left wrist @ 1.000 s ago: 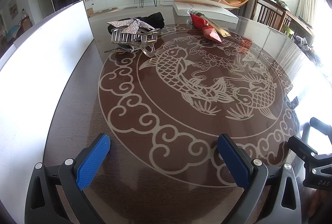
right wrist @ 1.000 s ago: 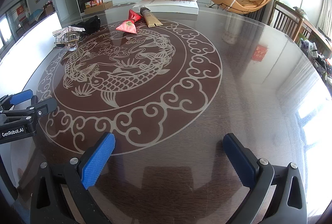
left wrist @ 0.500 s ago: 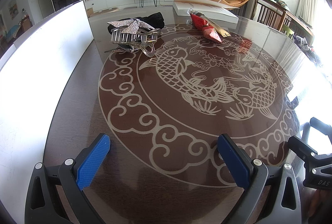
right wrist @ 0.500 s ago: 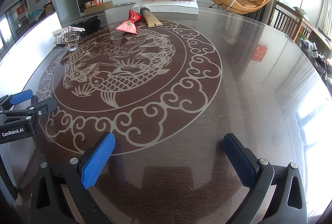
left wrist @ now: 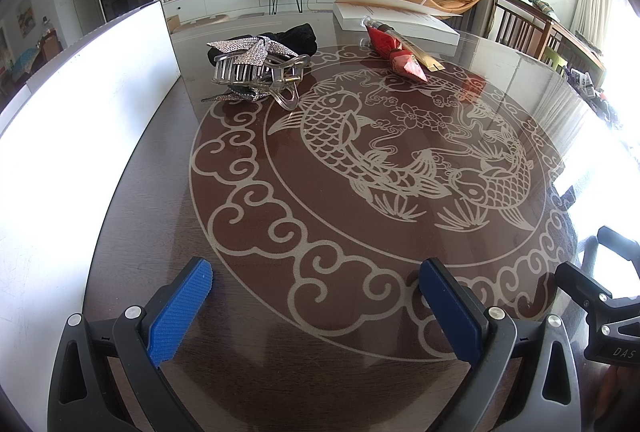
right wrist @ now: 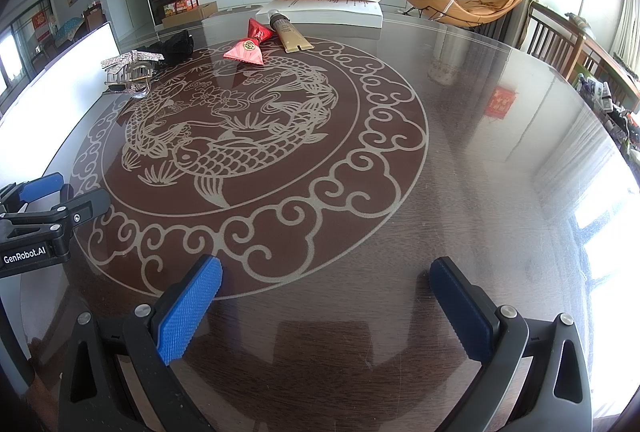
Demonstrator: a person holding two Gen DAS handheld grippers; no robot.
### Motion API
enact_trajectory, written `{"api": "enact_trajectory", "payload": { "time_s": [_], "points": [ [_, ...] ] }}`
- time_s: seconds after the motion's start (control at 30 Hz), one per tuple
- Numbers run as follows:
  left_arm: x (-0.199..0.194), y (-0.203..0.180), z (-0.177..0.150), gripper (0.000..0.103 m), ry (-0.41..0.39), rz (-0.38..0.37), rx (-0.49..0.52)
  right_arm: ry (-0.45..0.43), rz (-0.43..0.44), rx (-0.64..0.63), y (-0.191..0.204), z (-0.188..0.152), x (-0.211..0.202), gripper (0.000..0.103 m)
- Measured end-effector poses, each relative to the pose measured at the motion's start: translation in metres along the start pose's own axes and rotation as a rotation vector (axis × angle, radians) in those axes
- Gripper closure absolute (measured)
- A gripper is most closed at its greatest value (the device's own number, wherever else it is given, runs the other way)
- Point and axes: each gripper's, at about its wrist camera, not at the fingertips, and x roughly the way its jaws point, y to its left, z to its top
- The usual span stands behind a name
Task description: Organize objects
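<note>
A clear hair claw [left wrist: 256, 72] topped with a rhinestone bow is seen upper left, possibly resting against black fabric [left wrist: 296, 38]. Left gripper [left wrist: 316, 296] and right gripper [right wrist: 326, 298] are held apart, empty.

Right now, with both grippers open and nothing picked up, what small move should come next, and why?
Probably ease the left gripper forward toward the hair claw. Both it and the right gripper hang open and empty near the table's close edge, and the claw lies nearest the left.
</note>
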Motion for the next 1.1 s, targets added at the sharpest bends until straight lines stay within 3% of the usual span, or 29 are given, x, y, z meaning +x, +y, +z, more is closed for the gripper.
{"api": "enact_trajectory", "payload": {
  "time_s": [0.47, 0.8, 1.1],
  "points": [
    [0.000, 0.000, 0.000, 0.000, 0.000, -0.001, 0.001, 0.000, 0.000, 0.000, 0.000, 0.000, -0.001, 0.000],
    [-0.008, 0.010, -0.007, 0.000, 0.028, -0.049, 0.075, 0.000, 0.000, 0.001, 0.000, 0.000, 0.000, 0.000],
    [-0.007, 0.011, -0.007, 0.000, 0.022, -0.050, 0.074, 0.000, 0.000, 0.001, 0.000, 0.000, 0.000, 0.000]
  ]
}}
